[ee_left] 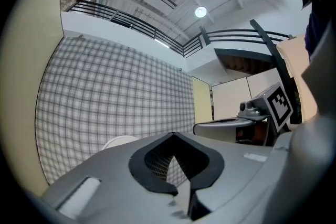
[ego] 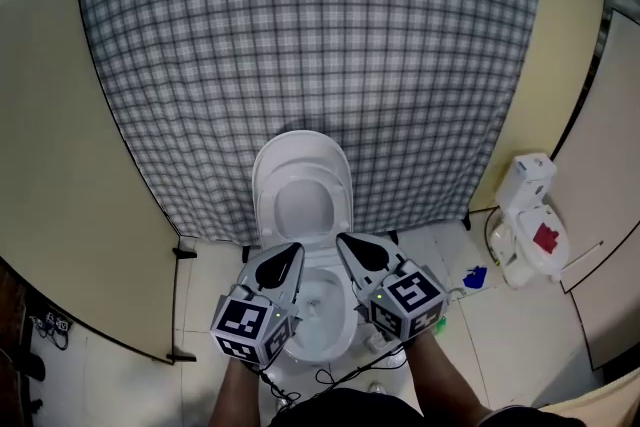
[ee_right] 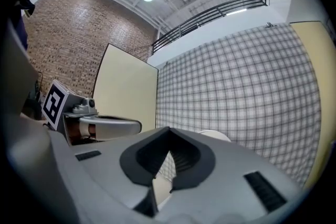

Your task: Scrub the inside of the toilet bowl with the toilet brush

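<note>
While the person is holding both grippers side by side above the toilet bowl (ego: pixel 338 323), each one is pointing toward the plaid cloth (ego: pixel 320 45) that is hanging behind the toilet. The left gripper (ego: pixel 291 254) is keeping its jaws pressed together at the tips with nothing between them, and only the cloth is showing through the gap behind the tips. The right gripper (ego: pixel 348 243) is likewise fully closed and is carrying nothing. The bowl is sitting on the tiled floor (ego: pixel 470 345) directly beneath and between the two grippers, with its lid (ego: pixel 300 150) standing upright against the cloth. Beige panels (ego: pixel 60 165) are flanking the cloth on both sides. Off to the right, by a panel, a white fixture with a red patch (ego: pixel 535 223) is standing, and a small blue thing (ego: pixel 475 277) is lying near it. A black cable (ego: pixel 335 375) is trailing across the floor in front of the bowl.
</note>
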